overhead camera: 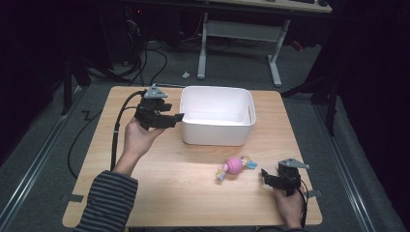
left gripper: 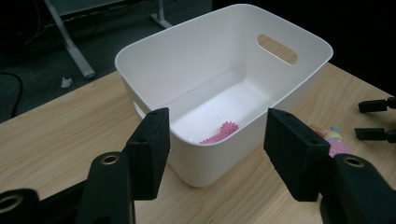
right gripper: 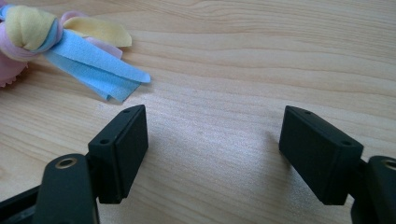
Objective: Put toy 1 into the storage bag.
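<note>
Hovering low on the table, right gripper [overhead camera: 269, 177] has jaws spread, empty, lined up just beside the pink toy [overhead camera: 235, 166]. Left gripper [overhead camera: 175, 117], also spread, waits at the white bin [overhead camera: 216, 137], likely the drop spot.

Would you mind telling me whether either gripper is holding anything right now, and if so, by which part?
Nothing is held. The left gripper is open in front of the white bin, and the right gripper is open over bare table, short of the fleece toy.
</note>
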The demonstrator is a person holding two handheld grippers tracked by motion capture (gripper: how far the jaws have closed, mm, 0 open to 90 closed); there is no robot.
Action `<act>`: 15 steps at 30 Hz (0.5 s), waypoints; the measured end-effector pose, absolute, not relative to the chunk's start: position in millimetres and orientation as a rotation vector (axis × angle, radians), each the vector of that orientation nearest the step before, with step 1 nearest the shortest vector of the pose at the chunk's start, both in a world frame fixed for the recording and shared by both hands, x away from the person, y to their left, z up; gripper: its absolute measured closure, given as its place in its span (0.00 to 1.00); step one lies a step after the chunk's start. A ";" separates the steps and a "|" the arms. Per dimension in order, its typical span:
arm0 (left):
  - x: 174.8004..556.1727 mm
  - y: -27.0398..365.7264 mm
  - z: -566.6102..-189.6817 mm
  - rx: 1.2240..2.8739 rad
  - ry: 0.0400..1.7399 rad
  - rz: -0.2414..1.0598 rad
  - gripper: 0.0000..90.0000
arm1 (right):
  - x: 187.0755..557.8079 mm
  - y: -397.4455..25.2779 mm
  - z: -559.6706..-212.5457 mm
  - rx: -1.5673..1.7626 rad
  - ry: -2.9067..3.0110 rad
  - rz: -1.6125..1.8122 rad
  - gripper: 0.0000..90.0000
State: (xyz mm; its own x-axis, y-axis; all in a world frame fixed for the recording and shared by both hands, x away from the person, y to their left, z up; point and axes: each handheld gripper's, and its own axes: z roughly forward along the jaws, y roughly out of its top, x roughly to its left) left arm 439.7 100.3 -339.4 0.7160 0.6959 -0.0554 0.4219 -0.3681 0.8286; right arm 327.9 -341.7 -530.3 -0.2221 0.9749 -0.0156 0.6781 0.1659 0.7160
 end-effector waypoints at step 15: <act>420.2 134.9 -349.5 1.962 0.915 0.410 0.44 | 327.8 -341.6 -530.3 1.559 1.969 0.816 0.27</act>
State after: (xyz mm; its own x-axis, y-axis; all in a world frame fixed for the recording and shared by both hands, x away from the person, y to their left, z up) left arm 420.2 134.9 -349.5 0.6706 0.7384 -0.0716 0.4382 -0.3165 0.8413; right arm 327.8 -341.6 -530.3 -0.2231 0.9747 -0.0151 0.6781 0.1663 0.7159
